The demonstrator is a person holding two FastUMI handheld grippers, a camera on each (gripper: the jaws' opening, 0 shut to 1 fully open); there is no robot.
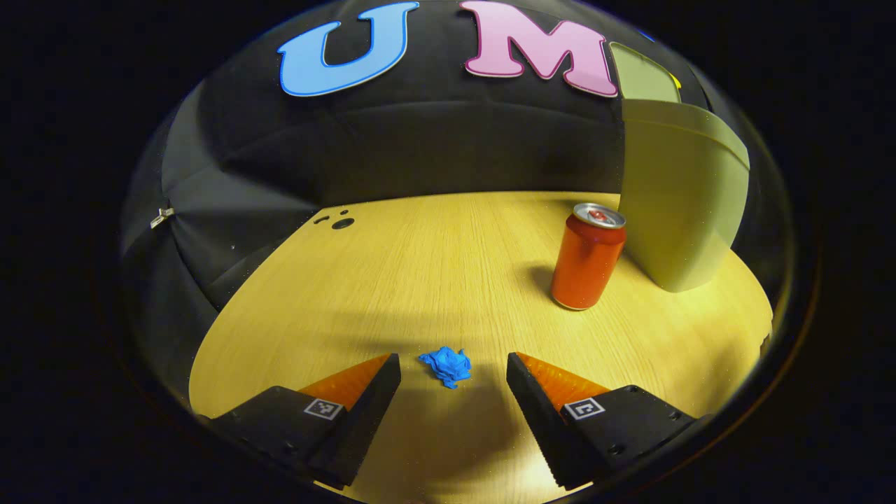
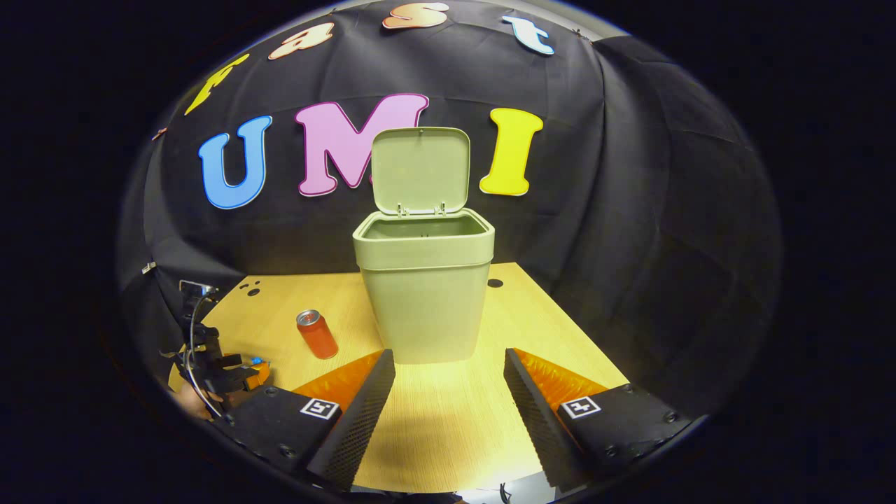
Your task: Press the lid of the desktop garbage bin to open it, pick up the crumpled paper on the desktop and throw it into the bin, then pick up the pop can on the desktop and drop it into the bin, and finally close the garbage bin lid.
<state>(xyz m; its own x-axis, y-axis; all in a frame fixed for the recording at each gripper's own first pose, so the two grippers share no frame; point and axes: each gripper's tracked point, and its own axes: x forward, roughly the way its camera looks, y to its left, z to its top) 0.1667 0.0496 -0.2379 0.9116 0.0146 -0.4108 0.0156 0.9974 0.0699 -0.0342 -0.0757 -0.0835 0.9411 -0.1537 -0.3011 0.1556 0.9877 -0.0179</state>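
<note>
We hold the left gripper spread around the blue crumpled paper – light, soft, squeezable anywhere. Pop can at 1 o'clock; right gripper apart too – bin open.

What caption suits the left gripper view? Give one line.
Open left gripper lines up on the crumpled paper; pop can waits beside the bin.
</note>
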